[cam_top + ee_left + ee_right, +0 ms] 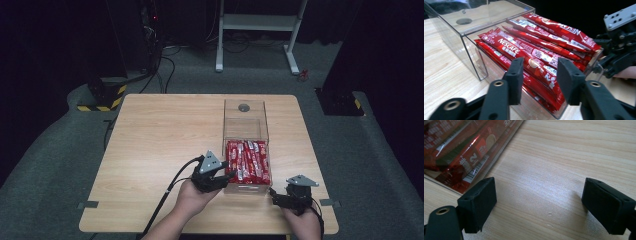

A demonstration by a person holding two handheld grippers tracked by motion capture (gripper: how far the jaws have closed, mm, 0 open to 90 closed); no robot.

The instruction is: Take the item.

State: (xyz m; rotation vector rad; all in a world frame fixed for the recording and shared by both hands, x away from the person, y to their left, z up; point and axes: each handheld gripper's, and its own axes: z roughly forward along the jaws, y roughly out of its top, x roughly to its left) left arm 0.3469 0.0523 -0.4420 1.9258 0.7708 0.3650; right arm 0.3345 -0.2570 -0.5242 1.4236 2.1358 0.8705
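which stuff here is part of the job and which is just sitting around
In the job: red coffee sticks, clear box holding them, left gripper with fingers either side of the top stick.

Lying about: right gripper over bare table, white frame beyond.

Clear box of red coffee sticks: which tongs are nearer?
Left. The left tongs sit at the clear box near-left corner, jaws either side of a top coffee stick, not yet pressing. The right tongs rest open on the table, just off its near-right corner.
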